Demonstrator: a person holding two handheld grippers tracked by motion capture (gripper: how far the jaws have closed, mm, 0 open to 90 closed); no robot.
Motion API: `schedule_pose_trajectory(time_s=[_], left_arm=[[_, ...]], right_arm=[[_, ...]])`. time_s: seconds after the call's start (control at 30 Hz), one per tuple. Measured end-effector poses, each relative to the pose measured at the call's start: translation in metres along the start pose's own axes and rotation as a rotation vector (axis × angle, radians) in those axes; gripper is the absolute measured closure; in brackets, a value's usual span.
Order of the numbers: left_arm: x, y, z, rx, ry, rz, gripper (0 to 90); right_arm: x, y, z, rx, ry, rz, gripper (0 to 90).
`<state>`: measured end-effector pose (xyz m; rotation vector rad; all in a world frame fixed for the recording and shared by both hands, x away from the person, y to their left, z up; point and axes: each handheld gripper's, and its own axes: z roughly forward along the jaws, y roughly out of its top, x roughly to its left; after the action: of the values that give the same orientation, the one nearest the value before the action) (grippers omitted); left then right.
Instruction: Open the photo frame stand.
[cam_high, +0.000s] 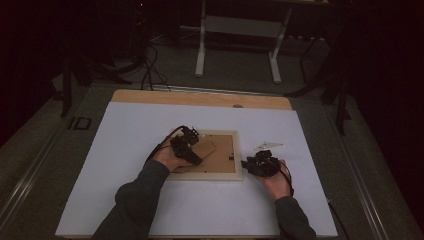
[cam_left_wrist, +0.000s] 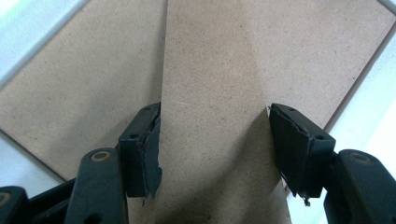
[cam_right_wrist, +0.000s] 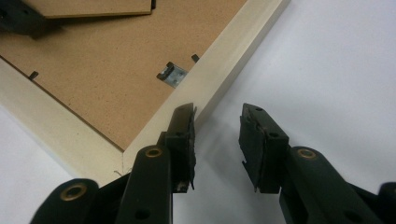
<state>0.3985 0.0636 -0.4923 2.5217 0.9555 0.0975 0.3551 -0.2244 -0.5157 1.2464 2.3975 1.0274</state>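
White sheeting covers the table (cam_high: 125, 150) where the left gripper (cam_left_wrist: 215, 140) straddles, jaws spread, the brown fibreboard easel stand (cam_left_wrist: 210, 84) of a pale wooden picture frame (cam_right_wrist: 224, 60) lying face-down mid-table, while the right gripper (cam_right_wrist: 217, 140) gapes just beside its edge.

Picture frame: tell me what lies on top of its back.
On the picture frame, lying face down, rests its brown backing board, with the fold-out stand flat on it between the left hand-held gripper jaws. Whatever is beneath the board is covered.
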Motion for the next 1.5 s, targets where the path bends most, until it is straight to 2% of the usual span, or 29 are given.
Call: schedule_pose_trajectory(time_s=[0.4,0.6,0.8,0.87,1.2,1.4,1.5], left_arm=[[-0.006,0.0,-0.005,-0.031,0.041,0.026,39.0],[-0.011,0.0,-0.006,-0.034,0.077,0.054,39.1],[-0.017,0.001,-0.01,-0.054,0.114,0.08,39.1],[-0.02,0.001,-0.011,-0.062,0.127,0.088,39.1],[-0.029,-0.001,-0.018,-0.099,0.18,0.124,39.1],[-0.034,-0.003,-0.019,-0.109,0.209,0.145,39.1],[-0.037,-0.003,-0.02,-0.111,0.224,0.153,39.1]], right_arm=[[-0.002,0.002,-0.002,-0.008,0.001,0.007,64.3],[-0.002,0.004,-0.005,-0.019,0.004,0.008,64.3],[-0.003,0.011,-0.007,-0.024,0.002,-0.001,64.3],[-0.005,0.016,-0.008,-0.035,0.017,0.009,64.3],[-0.008,0.029,-0.007,-0.041,0.03,0.011,64.3],[-0.01,0.036,-0.002,-0.024,0.036,0.016,64.0],[-0.012,0.04,0.0,-0.019,0.057,0.031,63.2]])
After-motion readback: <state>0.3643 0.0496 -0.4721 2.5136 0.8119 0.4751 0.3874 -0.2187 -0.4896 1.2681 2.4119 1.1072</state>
